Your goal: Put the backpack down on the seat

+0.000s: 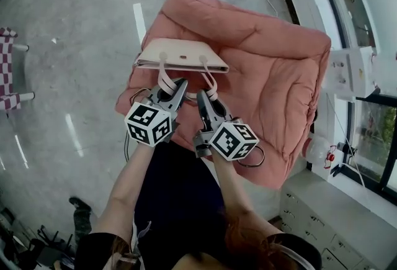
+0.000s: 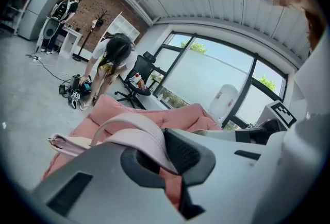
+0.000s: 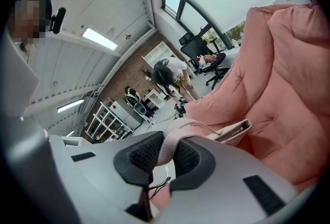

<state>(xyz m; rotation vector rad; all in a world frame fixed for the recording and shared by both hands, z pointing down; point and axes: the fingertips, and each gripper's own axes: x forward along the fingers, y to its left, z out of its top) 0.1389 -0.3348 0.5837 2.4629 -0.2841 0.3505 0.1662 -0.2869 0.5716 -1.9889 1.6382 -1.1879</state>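
The step in hand looks like the set-down itself. The backpack (image 1: 182, 56), a pale pink, flat-topped bag, hangs by its two straps over the seat (image 1: 279, 76), a big quilted pink cushion, and sits toward the seat's left edge in the head view. Whether its bottom already touches the padding cannot be told from any view.

The left gripper (image 1: 178, 85) has its jaws closed tight on the left strap (image 2: 139, 138); the band runs up between the ribbed pads and loops back toward the bag. The right gripper (image 1: 205, 101) is clamped on the right strap (image 3: 172, 140); its pads stand slightly apart, with only the strap's thickness between them. Both grippers lie close together, just short of the bag's near side.

The next move probably calls for both hands to sink together, keeping the bag level until the cushion takes its weight; the straps should go slack before either jaw lets go. The padding is soft and sloped, so the bag may tip or slide toward the left edge if released too early; a spot nearer the seat's middle would be safer.

No brand or label can be read; a small dark fitting on the bag's top is too small to make out, and the cubes on the grippers carry only black-and-white square patterns, not writing.
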